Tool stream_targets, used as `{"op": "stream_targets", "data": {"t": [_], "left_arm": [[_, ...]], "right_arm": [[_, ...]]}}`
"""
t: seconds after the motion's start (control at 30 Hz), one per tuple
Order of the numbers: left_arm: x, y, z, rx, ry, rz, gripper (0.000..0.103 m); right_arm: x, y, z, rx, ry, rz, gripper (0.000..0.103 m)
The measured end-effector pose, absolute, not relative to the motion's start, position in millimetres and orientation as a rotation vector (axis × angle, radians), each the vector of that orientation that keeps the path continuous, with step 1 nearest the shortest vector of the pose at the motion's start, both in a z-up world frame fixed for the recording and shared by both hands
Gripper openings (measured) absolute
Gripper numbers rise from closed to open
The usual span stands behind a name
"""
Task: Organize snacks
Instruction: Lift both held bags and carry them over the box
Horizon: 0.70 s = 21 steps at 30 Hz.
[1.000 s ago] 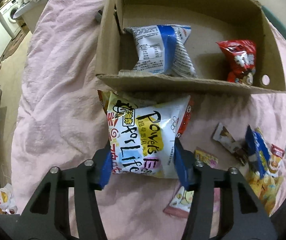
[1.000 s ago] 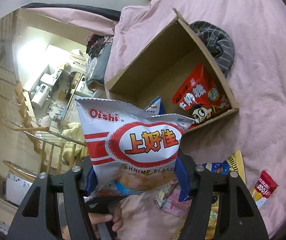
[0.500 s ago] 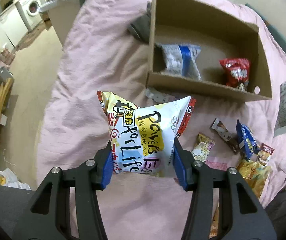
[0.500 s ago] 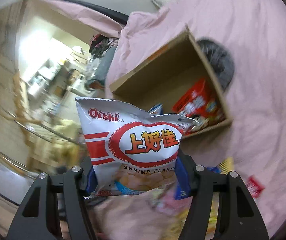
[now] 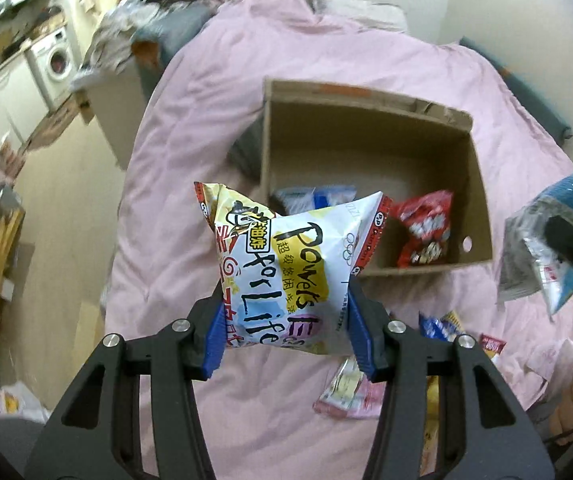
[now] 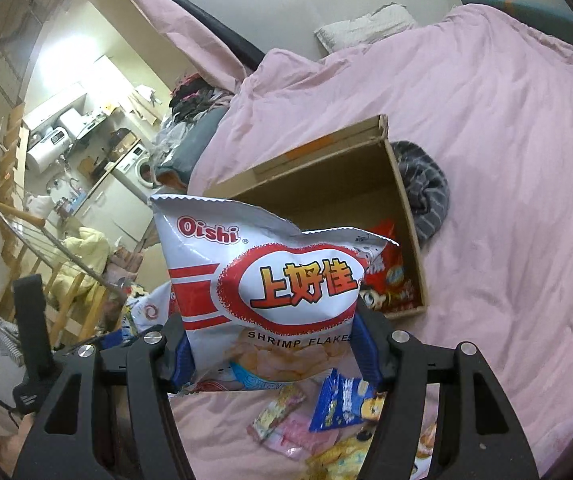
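Left wrist view: snack bag (image 5: 286,272) clamped between the jaws.

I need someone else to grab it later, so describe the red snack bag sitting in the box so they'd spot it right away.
Find the open cardboard box lying on the pink bedcover. Two bags sit inside along its near wall: a blue and white bag and, to its right by the small round hole in the wall, the red bag. It is the only red one in the box, with white lettering and a cartoon face.
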<state>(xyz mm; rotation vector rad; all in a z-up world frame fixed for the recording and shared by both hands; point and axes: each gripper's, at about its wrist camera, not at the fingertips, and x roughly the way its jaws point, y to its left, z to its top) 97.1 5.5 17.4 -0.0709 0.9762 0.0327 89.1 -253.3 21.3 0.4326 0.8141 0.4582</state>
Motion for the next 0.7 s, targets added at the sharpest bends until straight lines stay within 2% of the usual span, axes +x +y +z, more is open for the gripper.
{"op": "stream_targets", "data": {"t": [0.33,0.7], "left_arm": [[141.6,-2.7,30.0,-0.043,0.927,0.001,0.048],[172.8,-8.3,12.5,-0.009,0.874,-0.013,0.048]], "right_arm": [[123.9,-244.7,15.3,0.403,0.829,0.418,0.066],[170.2,-231.4,-11.5,0.390,0.886,0.437,0.066]]}}
